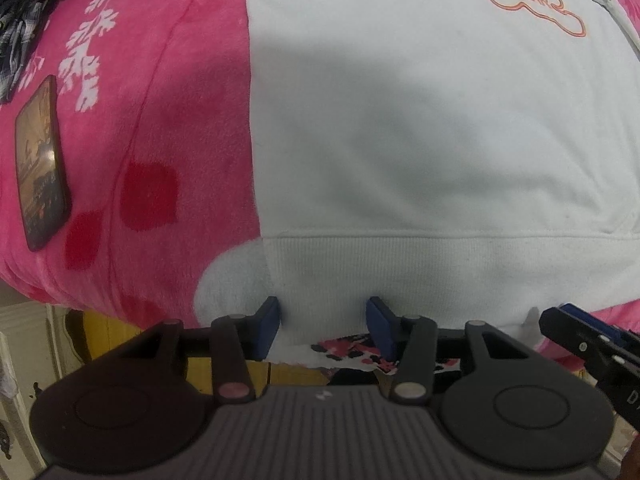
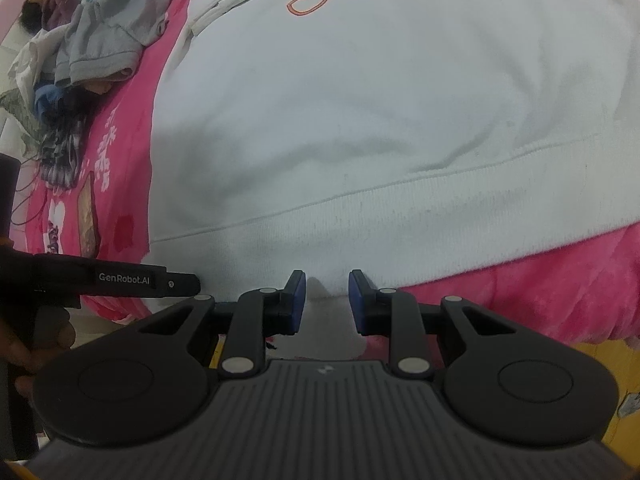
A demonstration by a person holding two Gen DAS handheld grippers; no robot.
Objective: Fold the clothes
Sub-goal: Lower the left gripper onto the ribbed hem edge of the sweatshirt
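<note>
A white hoodie (image 1: 420,128) with an orange "BEAR" outline print lies flat on a pink bedspread (image 1: 168,120); it also fills the right wrist view (image 2: 360,112). Its ribbed hem (image 1: 400,272) hangs at the bed's near edge. My left gripper (image 1: 325,326) is open, its blue pads on either side of the hem near the left corner. My right gripper (image 2: 327,300) is open with a narrower gap, the hem edge (image 2: 360,232) between its pads. The right gripper shows at the right edge of the left wrist view (image 1: 576,332).
A phone (image 1: 40,164) lies on the bedspread left of the hoodie. A pile of grey and dark clothes (image 2: 92,48) sits at the far left of the bed. Below the bed edge are a yellow bed frame (image 1: 104,332) and floor.
</note>
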